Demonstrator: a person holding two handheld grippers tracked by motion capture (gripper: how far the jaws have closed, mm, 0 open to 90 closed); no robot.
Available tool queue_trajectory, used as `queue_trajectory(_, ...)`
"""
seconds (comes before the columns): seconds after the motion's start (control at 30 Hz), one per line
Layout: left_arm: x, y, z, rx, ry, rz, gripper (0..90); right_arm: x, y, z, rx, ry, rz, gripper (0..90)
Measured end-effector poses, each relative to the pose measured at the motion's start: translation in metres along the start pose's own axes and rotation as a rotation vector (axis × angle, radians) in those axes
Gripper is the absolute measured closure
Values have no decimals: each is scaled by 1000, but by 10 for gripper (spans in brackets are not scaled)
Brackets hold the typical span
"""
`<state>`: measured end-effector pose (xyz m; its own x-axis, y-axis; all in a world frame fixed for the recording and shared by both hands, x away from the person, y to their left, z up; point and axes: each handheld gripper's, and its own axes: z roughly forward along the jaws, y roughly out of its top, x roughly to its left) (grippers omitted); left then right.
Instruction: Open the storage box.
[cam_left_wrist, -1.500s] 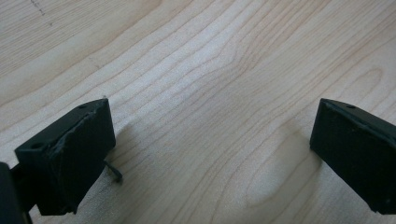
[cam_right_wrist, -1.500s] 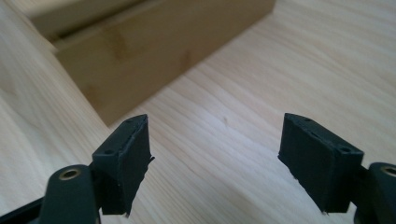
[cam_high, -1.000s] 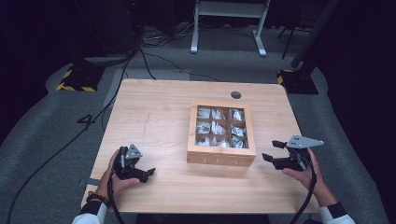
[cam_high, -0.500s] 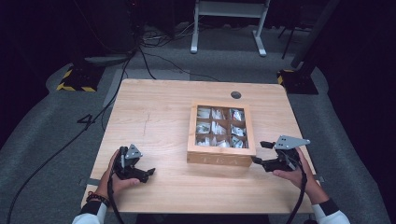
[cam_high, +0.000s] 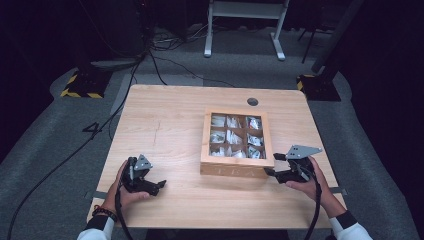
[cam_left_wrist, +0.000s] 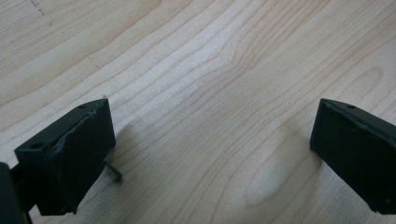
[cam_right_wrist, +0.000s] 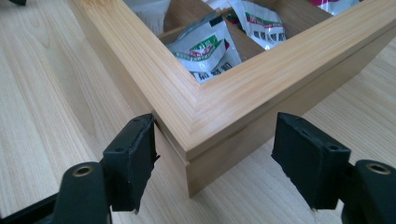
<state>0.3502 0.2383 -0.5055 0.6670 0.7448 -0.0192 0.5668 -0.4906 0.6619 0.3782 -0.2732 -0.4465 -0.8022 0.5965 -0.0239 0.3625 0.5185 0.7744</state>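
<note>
A dark room with grey carpet, loose black cables and a white metal stand at the far side surrounds a pale, straight-grained wooden worktop.

Nearest, at about seven o'clock on the worktop, the left tongs rest low over bare wood in the person's left hand, where they also lay a second ago. In the left gripper view the two black, matte jaws stand wide apart with nothing but smooth grain between them.

At about four o'clock the right tongs have slid in from the worktop's right edge over the last second and now sit at the near right corner of the shallow, square bamboo box. Their jaws have just been closing a little, yet in the right gripper view they stand wide, one on each side of the corner: the left pad lies against or just beside the box wall, I cannot tell which, and the right pad stands clear of it. Nothing is gripped. I judge this as the approach done, with a grip on that corner or its lid frame to follow.

The box lies right of the worktop's middle, square to its edges. Its mitred frame shows fine layered grain, with a thin seam beneath the top frame. Inside, wooden dividers form nine compartments holding crinkled, glossy silver-white sachets with green and red print.
</note>
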Motion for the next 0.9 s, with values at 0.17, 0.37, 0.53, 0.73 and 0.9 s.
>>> queue_trajectory(0.17,0,0,0,0,0,0,4,0,1,1,-10,6,5,311)
queue_trajectory(0.37,0,0,0,0,0,0,4,1,2,1,-13,6,9,314)
queue_trajectory(0.53,-1,0,0,-3,5,-11,5,1,3,-1,-23,0,10,313)
queue_trajectory(0.73,-1,0,0,-1,7,-11,5,2,5,-3,-31,-4,10,313)
queue_trajectory(0.9,-1,1,1,-1,8,-13,8,1,7,-4,-38,-3,13,310)
